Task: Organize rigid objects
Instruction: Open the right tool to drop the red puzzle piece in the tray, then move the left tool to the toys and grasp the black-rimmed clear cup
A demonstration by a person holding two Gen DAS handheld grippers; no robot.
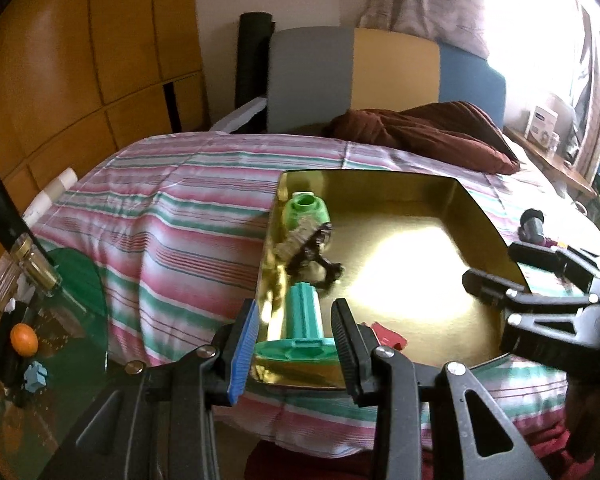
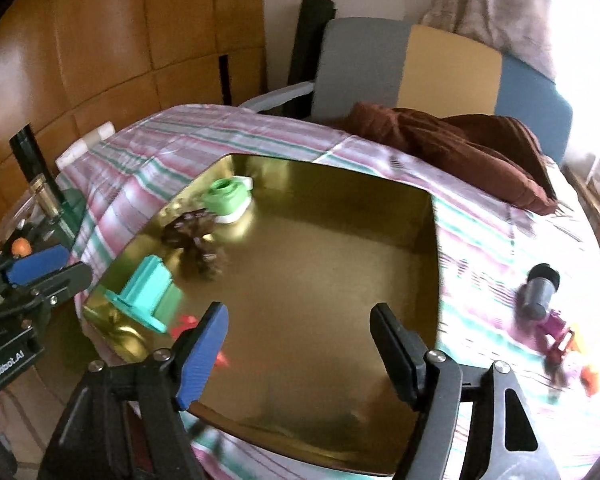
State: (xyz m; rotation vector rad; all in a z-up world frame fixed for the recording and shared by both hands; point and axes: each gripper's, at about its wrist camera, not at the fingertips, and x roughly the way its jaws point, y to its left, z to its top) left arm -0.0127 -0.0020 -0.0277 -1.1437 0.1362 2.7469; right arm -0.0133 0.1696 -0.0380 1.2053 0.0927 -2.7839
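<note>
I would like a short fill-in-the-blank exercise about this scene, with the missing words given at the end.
1. The gold tray lies on a ____ bedcover.
2. The teal flanged part lies ____ the tray.
3. Nothing sits between the right gripper pads, so its jaws are ____.
4. The grey cylinder lies ____ the tray, on the bedcover.

Missing words: striped; inside; open; outside

We count one gold tray [image 2: 428, 216] on the bed, holding four items: one teal spool [image 2: 148, 292], one green jar [image 2: 224, 196], one dark figure [image 2: 196, 236], one red piece [image 2: 186, 322]. Beside the tray: one grey cylinder [image 2: 538, 292].
</note>
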